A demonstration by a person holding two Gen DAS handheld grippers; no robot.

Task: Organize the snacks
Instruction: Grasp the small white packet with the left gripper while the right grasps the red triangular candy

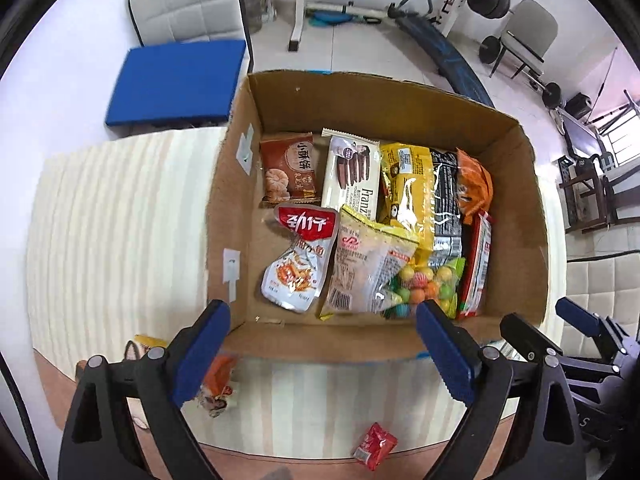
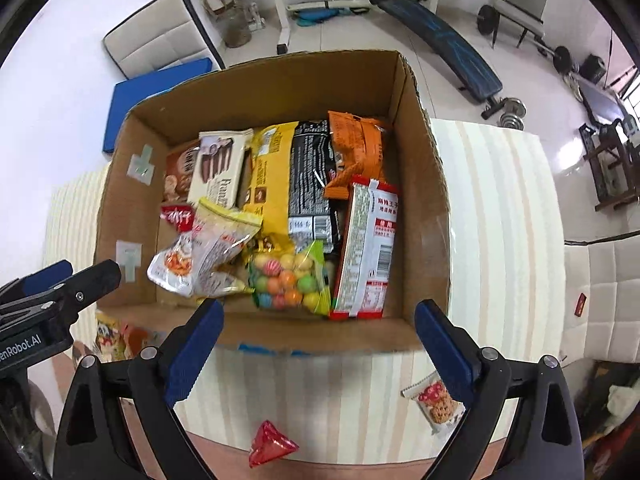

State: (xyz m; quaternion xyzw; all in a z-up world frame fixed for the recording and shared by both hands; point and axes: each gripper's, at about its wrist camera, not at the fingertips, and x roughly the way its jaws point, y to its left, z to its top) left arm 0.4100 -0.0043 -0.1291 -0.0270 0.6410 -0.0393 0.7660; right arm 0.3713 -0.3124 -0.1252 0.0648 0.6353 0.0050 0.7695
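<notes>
An open cardboard box stands on the striped table and holds several snack packs. Among them are a bag of coloured candy balls, a silver fish-snack pouch and a red-and-white packet that leans on edge. My left gripper hangs open over the box's near wall with nothing between its fingers. My right gripper is open and empty too, over the same wall further right. Loose on the table lie a small red packet, a cookie packet and an orange packet.
The striped tablecloth runs left and right of the box. More packets lie at the near left. Behind the table are a chair with a blue cushion, a weight bench and dumbbells on the floor.
</notes>
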